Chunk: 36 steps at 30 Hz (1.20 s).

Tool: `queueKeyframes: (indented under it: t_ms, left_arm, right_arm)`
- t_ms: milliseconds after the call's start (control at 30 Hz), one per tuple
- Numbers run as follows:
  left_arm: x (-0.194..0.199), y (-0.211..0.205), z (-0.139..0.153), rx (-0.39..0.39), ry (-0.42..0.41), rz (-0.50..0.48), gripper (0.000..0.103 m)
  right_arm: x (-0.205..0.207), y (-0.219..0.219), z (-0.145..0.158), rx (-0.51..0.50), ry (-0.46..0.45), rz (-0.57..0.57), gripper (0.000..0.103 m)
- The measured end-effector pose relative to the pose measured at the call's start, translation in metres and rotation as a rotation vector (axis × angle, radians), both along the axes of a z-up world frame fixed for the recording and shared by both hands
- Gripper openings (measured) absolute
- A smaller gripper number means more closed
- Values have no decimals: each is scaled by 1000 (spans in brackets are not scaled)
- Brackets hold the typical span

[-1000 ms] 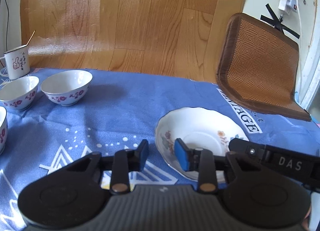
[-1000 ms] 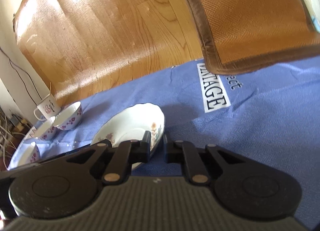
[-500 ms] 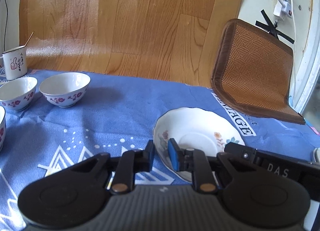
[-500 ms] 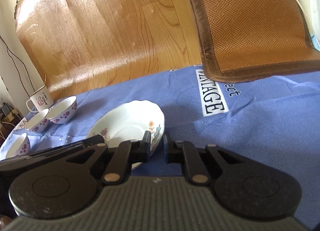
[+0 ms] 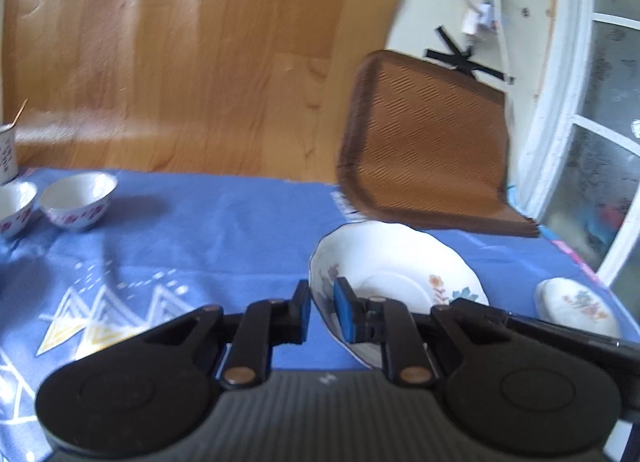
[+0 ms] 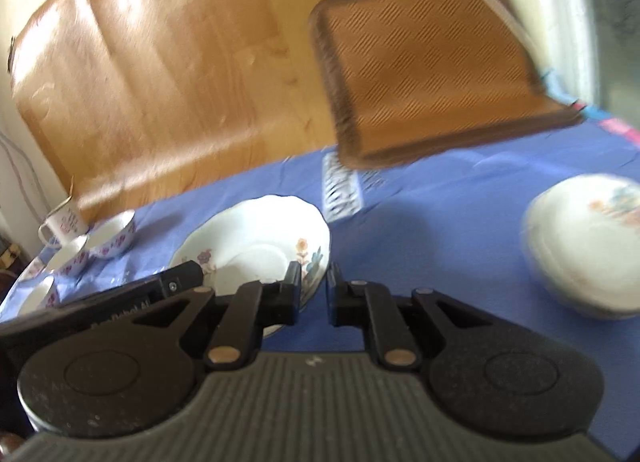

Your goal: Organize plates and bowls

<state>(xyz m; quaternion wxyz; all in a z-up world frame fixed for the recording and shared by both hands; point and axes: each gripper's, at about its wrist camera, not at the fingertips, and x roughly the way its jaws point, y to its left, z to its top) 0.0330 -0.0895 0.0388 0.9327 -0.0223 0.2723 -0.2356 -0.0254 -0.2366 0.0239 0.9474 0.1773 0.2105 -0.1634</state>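
Both the left gripper [image 5: 321, 310] and right gripper [image 6: 313, 294] pinch opposite rims of the floral plate [image 5: 394, 262], jaws nearly closed; uneven pulling could slip it onto the plate stack [image 6: 584, 246] at right.

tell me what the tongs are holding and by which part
Both tongs grip the floral plate by its rim: left tongs on its left edge, right tongs on its right edge.

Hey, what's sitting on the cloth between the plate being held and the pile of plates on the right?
Nothing: in the right wrist view only bare blue tablecloth separates the held plate from the plate stack.
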Motion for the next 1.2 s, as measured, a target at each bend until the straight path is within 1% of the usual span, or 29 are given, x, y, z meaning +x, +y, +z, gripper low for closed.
queueKeyframes:
  t_ms: [67, 167, 333, 500, 600, 633, 700, 767, 867, 1033, 1200]
  left_arm:
    - [-6, -21, 9, -4, -20, -51, 14]
    - [-15, -58, 19, -9, -29, -144, 14]
    - [-35, -127, 21, 16, -41, -279, 14]
    - [-43, -170, 6, 51, 7, -336, 15]
    - [-43, -182, -5, 90, 34, -352, 16]
    - [-45, -182, -8, 105, 26, -351, 17]
    - [-49, -180, -8, 121, -3, -344, 17]
    - [-50, -174, -4, 127, -31, -334, 17]
    - [-46, -161, 3, 130, -41, -308, 18]
    - [-31, -126, 5, 159, -24, -203, 18]
    - [-20, -81, 0, 159, 2, -110, 18]
  right_arm:
    - [-18, -13, 9, -17, -26, -47, 15]
    - [-46, -38, 18, -30, -55, -132, 15]
    - [-87, -82, 17, -24, -66, -271, 15]
    - [-105, -110, 5, -1, -38, -341, 15]
    - [-110, -117, -1, 40, -36, -355, 19]
    - [-112, -118, -2, 46, -47, -369, 24]
    - [-117, -116, 0, 21, -74, -393, 31]
    - [-119, -114, 2, -3, -87, -405, 31]
    - [-119, -107, 7, -32, -119, -403, 31]
    - [-102, -81, 17, -85, -140, -303, 31]
    - [-81, -53, 17, -85, -143, -195, 31]
